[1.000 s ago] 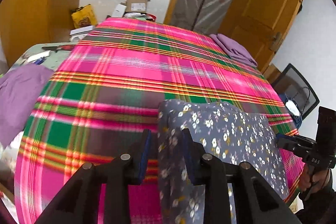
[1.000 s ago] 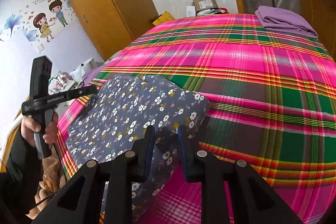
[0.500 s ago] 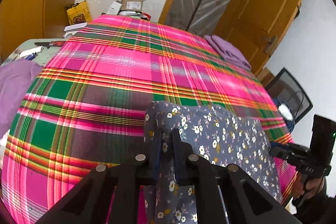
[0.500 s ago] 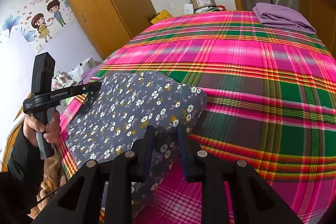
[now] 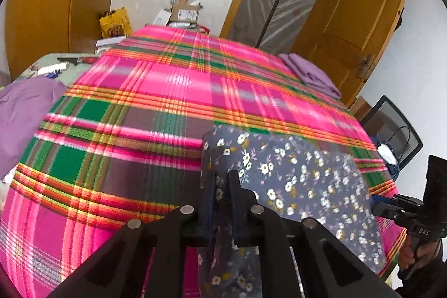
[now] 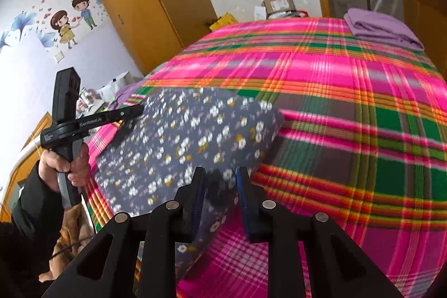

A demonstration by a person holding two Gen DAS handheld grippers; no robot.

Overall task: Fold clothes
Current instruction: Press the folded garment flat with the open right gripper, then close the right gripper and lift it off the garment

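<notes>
A dark blue floral garment (image 5: 293,180) lies near the front edge of a bed with a pink and green plaid cover (image 5: 139,102). My left gripper (image 5: 222,175) is shut on the garment's left edge, a fold of cloth pinched between its pads. In the right wrist view my right gripper (image 6: 220,172) is shut on the opposite edge of the floral garment (image 6: 181,136), which bunches between its fingers. Each view shows the other tool: the right gripper (image 5: 396,208) at the far right, and the left gripper (image 6: 123,116) held by a hand (image 6: 61,164).
A folded purple cloth (image 5: 310,74) lies at the bed's far right corner, and another purple cloth (image 5: 22,108) lies off its left side. A black chair (image 5: 391,130) stands on the right. Wooden wardrobe (image 6: 145,4), door and boxes (image 5: 184,10) ring the bed.
My left gripper's jaws, open around the garment's edge a second ago, have closed on it. The right gripper keeps its grip and has barely moved.
</notes>
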